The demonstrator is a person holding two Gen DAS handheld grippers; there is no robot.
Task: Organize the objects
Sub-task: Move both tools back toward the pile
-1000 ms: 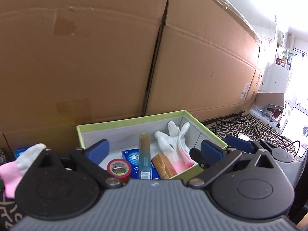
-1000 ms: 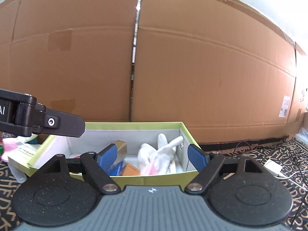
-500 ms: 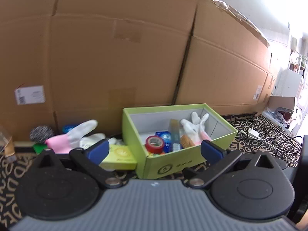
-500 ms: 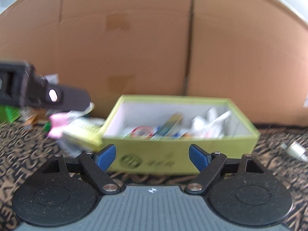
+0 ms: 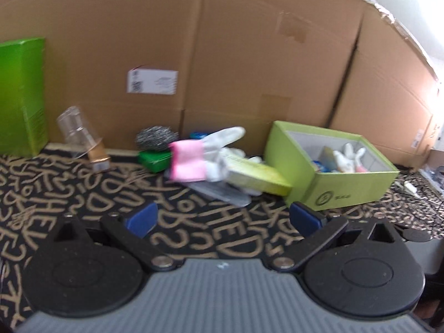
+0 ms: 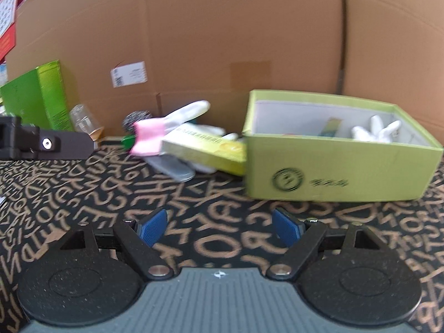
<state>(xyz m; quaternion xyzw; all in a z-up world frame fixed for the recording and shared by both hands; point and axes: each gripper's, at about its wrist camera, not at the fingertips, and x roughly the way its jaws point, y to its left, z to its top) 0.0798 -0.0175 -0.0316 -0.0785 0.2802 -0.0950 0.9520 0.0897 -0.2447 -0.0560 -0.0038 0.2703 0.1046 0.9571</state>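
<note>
An open lime-green box (image 5: pixel 347 191) (image 6: pixel 338 174) stands on the patterned cloth and holds a white glove (image 5: pixel 348 159) (image 6: pixel 374 131) and other small items. Left of it lies a pile: a white glove with a pink cuff (image 5: pixel 191 158) (image 6: pixel 155 131), a yellow-green carton (image 5: pixel 258 176) (image 6: pixel 205 149), a steel scourer (image 5: pixel 155 138) and a small green box (image 5: pixel 155 159). My left gripper (image 5: pixel 223 219) is open and empty, low over the cloth in front of the pile. My right gripper (image 6: pixel 220 224) is open and empty in front of the box. Part of the left gripper shows in the right wrist view (image 6: pixel 47 144).
A wall of large cardboard boxes (image 5: pixel 222 55) (image 6: pixel 222 41) closes the back. A tall green carton (image 5: pixel 22 94) (image 6: pixel 41 97) stands at the far left, with a tipped clear plastic cup (image 5: pixel 76 130) (image 6: pixel 83 120) beside it. Cables (image 5: pixel 416 188) lie at the right.
Both grippers have pulled back from the lime-green box and swung left, so the box now sits to the right and the glove pile is in view. Both stay open and empty.
</note>
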